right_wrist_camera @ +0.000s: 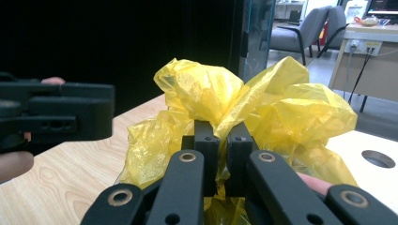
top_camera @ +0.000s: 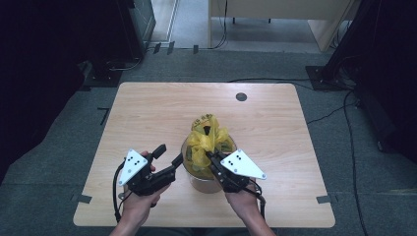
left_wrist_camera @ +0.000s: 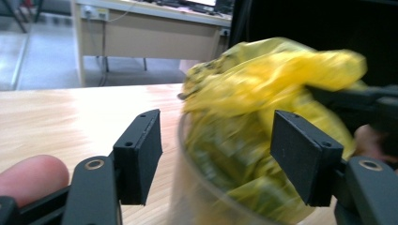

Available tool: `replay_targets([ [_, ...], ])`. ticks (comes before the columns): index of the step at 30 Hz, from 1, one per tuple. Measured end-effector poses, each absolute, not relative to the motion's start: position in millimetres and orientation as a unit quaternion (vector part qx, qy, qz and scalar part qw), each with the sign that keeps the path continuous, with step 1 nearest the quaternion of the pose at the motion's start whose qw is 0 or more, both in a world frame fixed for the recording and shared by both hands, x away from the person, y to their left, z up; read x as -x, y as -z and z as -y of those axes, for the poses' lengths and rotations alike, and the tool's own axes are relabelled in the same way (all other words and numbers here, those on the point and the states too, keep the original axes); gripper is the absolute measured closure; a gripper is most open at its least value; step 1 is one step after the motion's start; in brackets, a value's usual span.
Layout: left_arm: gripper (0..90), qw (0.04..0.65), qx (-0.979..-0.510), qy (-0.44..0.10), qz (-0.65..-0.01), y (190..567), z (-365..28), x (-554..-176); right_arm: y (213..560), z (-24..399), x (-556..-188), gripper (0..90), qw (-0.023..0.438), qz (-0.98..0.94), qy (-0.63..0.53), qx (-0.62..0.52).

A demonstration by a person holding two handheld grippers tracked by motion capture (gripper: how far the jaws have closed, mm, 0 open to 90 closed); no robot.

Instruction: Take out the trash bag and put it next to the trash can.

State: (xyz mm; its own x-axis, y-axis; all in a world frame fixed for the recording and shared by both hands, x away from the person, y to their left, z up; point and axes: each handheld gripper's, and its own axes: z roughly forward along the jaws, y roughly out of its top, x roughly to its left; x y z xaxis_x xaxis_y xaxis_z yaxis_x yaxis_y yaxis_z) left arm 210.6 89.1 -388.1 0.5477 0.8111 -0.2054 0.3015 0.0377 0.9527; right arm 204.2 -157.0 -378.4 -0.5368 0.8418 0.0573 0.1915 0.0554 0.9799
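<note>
My right gripper (right_wrist_camera: pixel 218 140) pinches the yellow bag (top_camera: pixel 208 142) bunched atop the clear container (top_camera: pixel 204 183) mid-bench (top_camera: pixel 147 108); my left gripper (left_wrist_camera: pixel 216 154) hangs wide open just beside that container.

The bag (top_camera: pixel 209 142) sat in the container (top_camera: pixel 204 183) near the table's (top_camera: pixel 147 113) front middle. Left gripper (top_camera: pixel 167 155) was just left of it, right gripper (top_camera: pixel 212 156) at its right, both toward the near edge.
</note>
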Motion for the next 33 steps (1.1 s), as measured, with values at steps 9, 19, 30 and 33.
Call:
replay_targets([
  [9, 17.3, 0.521, -0.674, -0.254, -0.459, 424.4, -120.9, -219.7, 374.4, 158.4, -203.6, 87.7, 0.293, -0.658, -0.577, -0.384],
  [19, 9.3, 0.421, -0.681, -0.294, -0.521, 466.2, -159.8, -226.8, 368.6, 158.4, -203.5, 87.7, 0.3, -0.652, -0.583, -0.381],
  [30, 9.3, 0.305, -0.703, -0.285, -0.576, 512.6, -193.9, -234.8, 355.3, 159.1, -200.8, 87.6, 0.314, -0.64, -0.596, -0.369],
  [33, 9.3, 0.293, -0.705, -0.283, -0.581, 517.8, -195.1, -236.4, 352.8, 159.4, -200.1, 87.6, 0.317, -0.637, -0.598, -0.369],
])
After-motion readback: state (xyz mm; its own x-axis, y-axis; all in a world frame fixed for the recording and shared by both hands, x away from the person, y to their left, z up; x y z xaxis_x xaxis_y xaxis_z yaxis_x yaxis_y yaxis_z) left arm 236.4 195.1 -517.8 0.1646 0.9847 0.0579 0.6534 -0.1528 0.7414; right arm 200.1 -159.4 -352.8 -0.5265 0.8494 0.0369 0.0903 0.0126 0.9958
